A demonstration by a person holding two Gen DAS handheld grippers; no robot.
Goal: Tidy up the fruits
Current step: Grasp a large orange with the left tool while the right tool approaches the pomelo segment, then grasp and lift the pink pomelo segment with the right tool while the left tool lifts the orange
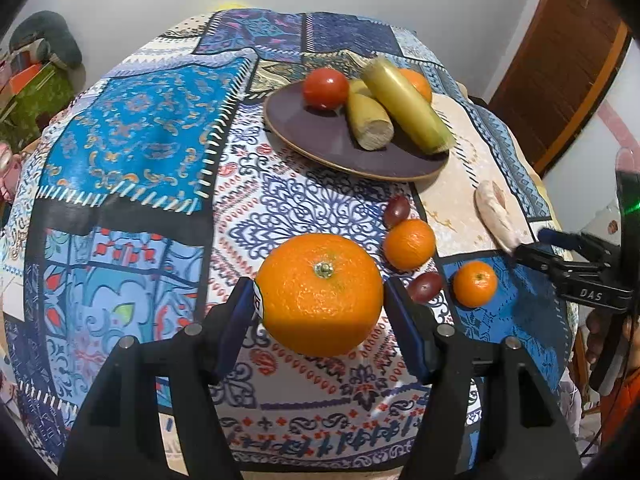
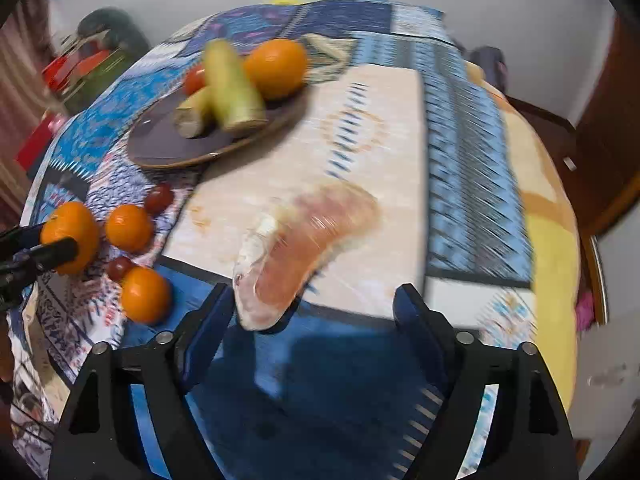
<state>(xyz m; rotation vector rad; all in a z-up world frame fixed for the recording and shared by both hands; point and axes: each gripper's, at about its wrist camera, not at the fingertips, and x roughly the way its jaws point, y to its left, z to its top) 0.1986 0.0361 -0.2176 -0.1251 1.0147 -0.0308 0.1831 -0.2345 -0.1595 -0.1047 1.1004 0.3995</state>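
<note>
My left gripper [image 1: 320,304] is shut on a large orange [image 1: 320,294], its blue pads pressing both sides, just above the patterned tablecloth. The same orange [image 2: 72,236] shows at the left edge of the right wrist view. A dark plate [image 1: 320,148] holds a tomato [image 1: 325,88], two yellow-green stalk pieces [image 1: 404,104] and another orange [image 1: 418,82]. My right gripper [image 2: 314,304] stands open over a pale pink citrus wedge [image 2: 304,248]. The wedge's near end lies by the left finger and is not gripped. That view is blurred.
Two small oranges [image 1: 409,244] [image 1: 475,283] and two dark red grapes [image 1: 397,210] [image 1: 425,286] lie between the grippers. The round table's edge curves close on the right. A wooden door [image 1: 560,80] stands beyond it, and clutter [image 1: 36,80] sits at the left.
</note>
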